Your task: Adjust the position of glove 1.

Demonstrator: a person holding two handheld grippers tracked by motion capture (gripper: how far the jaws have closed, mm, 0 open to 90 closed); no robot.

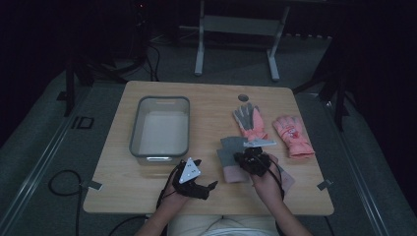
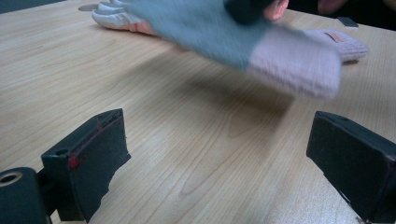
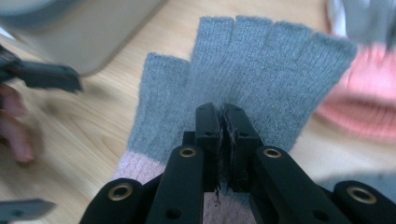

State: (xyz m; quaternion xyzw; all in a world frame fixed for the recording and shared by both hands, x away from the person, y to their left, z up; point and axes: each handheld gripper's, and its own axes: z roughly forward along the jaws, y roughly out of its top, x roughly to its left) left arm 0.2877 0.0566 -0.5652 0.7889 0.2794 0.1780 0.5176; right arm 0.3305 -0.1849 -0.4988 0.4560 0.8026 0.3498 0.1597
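1. Grey fingerless glove (image 3: 243, 70) with pale pink cuff, soft ribbed knit; pinched mid-palm by the right gripper (image 3: 223, 122), jaws clamped tight on the fabric, hanging just above the table (image 1: 206, 96) near the front edge.
2. Risk: thin pinch on stretchy knit; a quick swing could let it slip free, or the limp cuff could drag.
3. Left gripper (image 2: 219, 154) low over bare wood, jaws wide apart, empty.
4. Grey plastic bin (image 1: 160, 125), rounded corners, left of the glove; probable destination.
5. Two pink gloves (image 1: 292, 135) beyond: one knit with grey palm, one padded.
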